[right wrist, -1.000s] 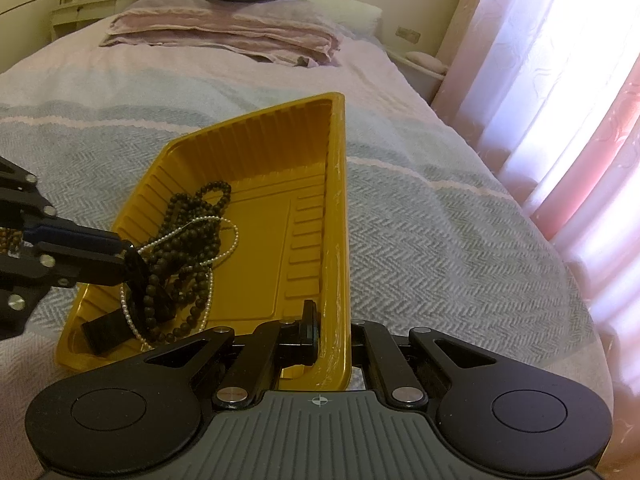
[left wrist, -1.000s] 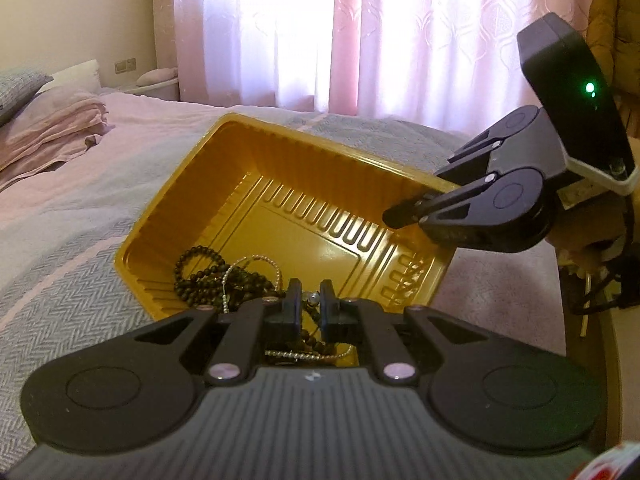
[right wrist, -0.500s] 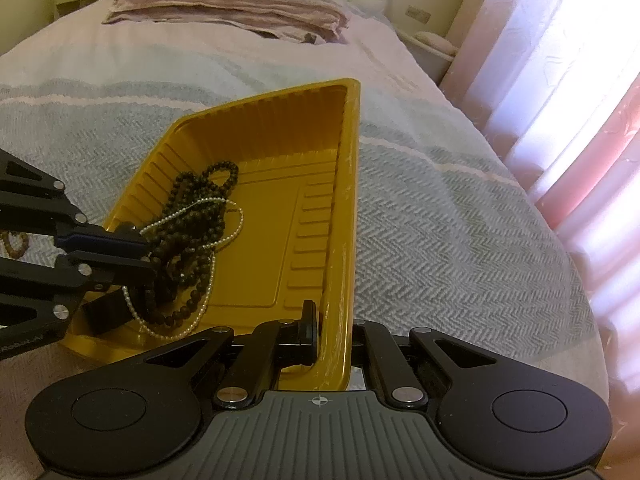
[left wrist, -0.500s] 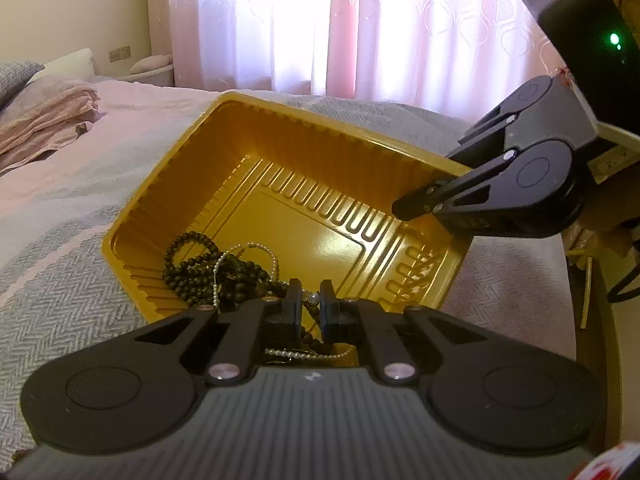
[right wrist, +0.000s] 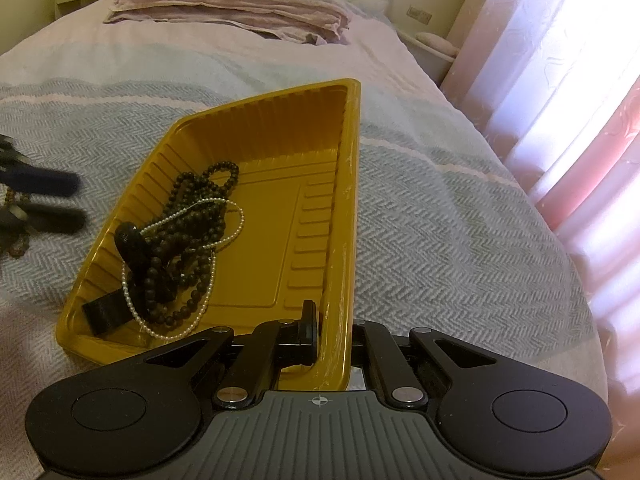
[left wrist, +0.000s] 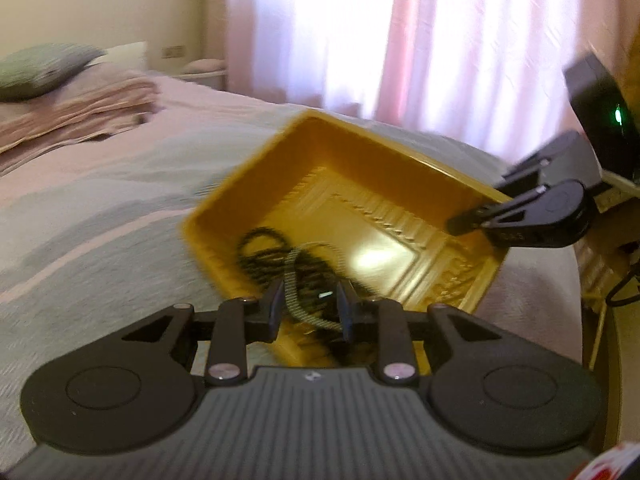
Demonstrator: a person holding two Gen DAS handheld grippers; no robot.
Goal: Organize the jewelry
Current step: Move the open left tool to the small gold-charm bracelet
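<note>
**Tray pinched at its rim, jewelry heaped inside**

A bed (right wrist: pixel 440 220) with a grey herringbone and pink striped cover fills both views, folded pink bedding (right wrist: pixel 240 4) at its head and pink curtains (left wrist: pixel 440 40) behind. On the cover lies a yellow plastic tray (right wrist: pixel 256 136), one side tipped up. The right gripper (right wrist: pixel 332 336) is clenched on the tray's near rim, one finger inside the wall and one outside. In the tray's near left corner sits a tangle of dark bead strands (right wrist: pixel 192 232) with a pearl strand (right wrist: pixel 168 320) looped through them. The left gripper (left wrist: pixel 310 300) has its jaws opening; in the blurred left view the strands lie between and beyond its fingers (left wrist: pixel 274 300), and whether they touch cannot be told
</note>
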